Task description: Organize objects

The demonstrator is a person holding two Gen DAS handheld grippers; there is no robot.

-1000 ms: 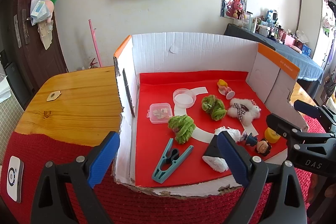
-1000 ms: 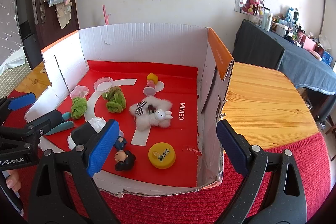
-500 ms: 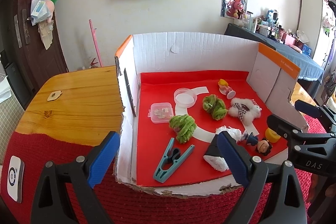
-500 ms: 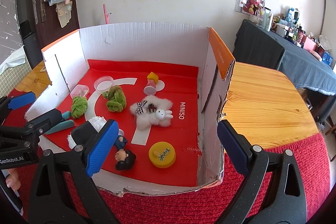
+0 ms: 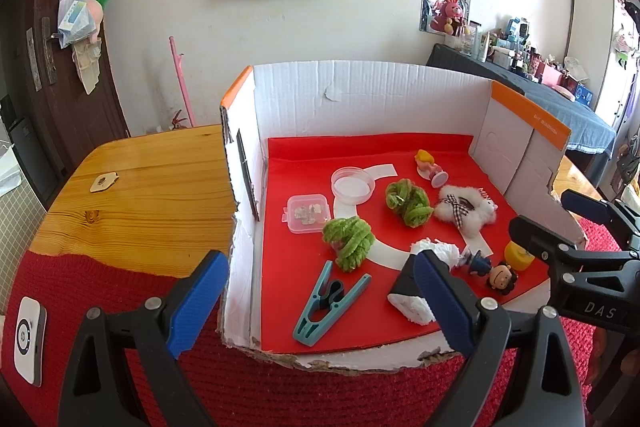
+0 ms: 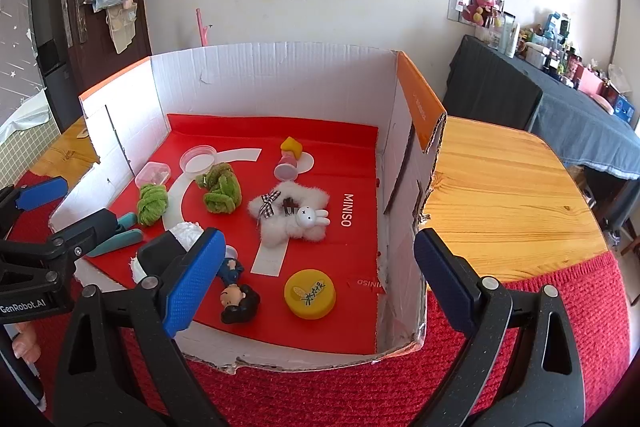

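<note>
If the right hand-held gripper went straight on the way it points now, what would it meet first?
Probably the torn near edge of the cardboard box, then the yellow cap just inside it. The right hand-held gripper is open and empty; depth is uncertain.

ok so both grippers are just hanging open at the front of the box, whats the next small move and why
Probably ease the right gripper forward and down toward the yellow cap. It lies flat, nearest the box's front edge, with clear space around it, almost between the open jaws. The left gripper holds nothing either.
</note>
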